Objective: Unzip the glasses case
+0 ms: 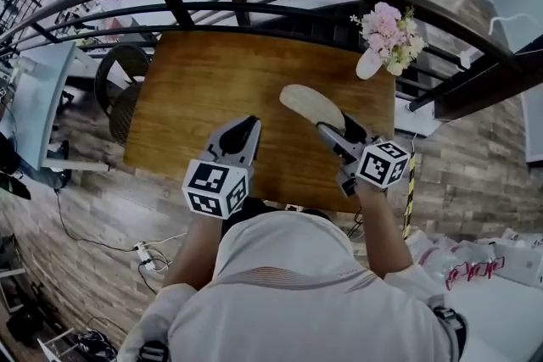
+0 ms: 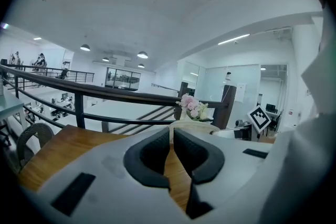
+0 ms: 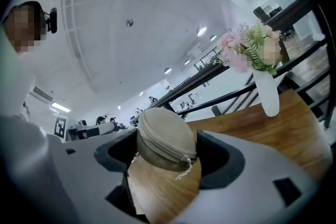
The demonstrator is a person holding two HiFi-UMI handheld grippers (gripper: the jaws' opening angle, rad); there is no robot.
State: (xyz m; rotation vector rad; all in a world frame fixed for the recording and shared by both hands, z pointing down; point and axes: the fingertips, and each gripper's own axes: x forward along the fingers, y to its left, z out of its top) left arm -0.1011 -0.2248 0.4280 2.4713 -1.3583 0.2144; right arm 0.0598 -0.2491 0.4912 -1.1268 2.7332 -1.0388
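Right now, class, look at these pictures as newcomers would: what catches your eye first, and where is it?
The beige glasses case stands out, gripped between the right tongs above the wooden table. Pink flowers in a white vase sit at the table's far right corner. The left tongs are shut and empty, over the table's near edge.

A pale cream polo shirt (image 1: 288, 292) with a thin reddish-striped collar (image 1: 280, 275) fills the head view at six o'clock, its sleeves (image 1: 165, 305) ending above bare forearms. The left gripper (image 1: 251, 123) and right gripper (image 1: 333, 128) are light grey plastic shells with dark grey pads (image 2: 152, 157) lining the jaws. Each carries a white cube (image 1: 216, 186) printed with black square markers, at eight and four o'clock. Small black rectangular slots (image 2: 73, 194) mark the shells
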